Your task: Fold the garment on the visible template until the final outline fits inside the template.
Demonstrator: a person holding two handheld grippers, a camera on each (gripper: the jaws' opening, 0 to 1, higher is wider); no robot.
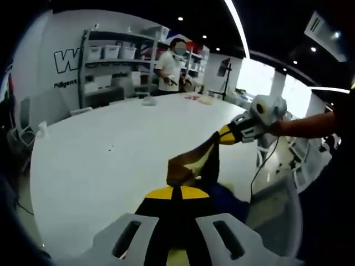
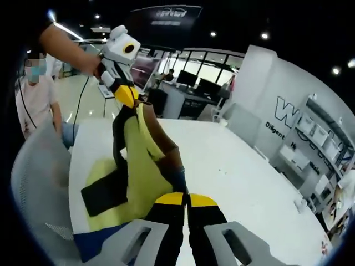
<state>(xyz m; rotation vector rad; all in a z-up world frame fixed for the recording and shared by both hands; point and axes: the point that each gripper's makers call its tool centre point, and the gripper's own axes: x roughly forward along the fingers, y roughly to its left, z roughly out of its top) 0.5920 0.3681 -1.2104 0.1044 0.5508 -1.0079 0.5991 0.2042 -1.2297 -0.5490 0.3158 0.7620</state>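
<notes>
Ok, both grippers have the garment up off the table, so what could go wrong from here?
The garment hangs stretched between the left gripper and right gripper, each shut on an edge; a slip would drop that side in a heap. It hangs near the table's edge, so it may land partly off the table.

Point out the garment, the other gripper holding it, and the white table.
garment point(image 2: 145, 166), right gripper view, its yellow panel.
left gripper point(image 2: 127, 95), right gripper view, its yellow tips clamping the cloth.
white table point(image 1: 105, 160), left gripper view, bare top.

White table point(image 1: 100, 160), storage shelves point(image 1: 111, 66), ceiling light strip point(image 1: 238, 25)
</notes>
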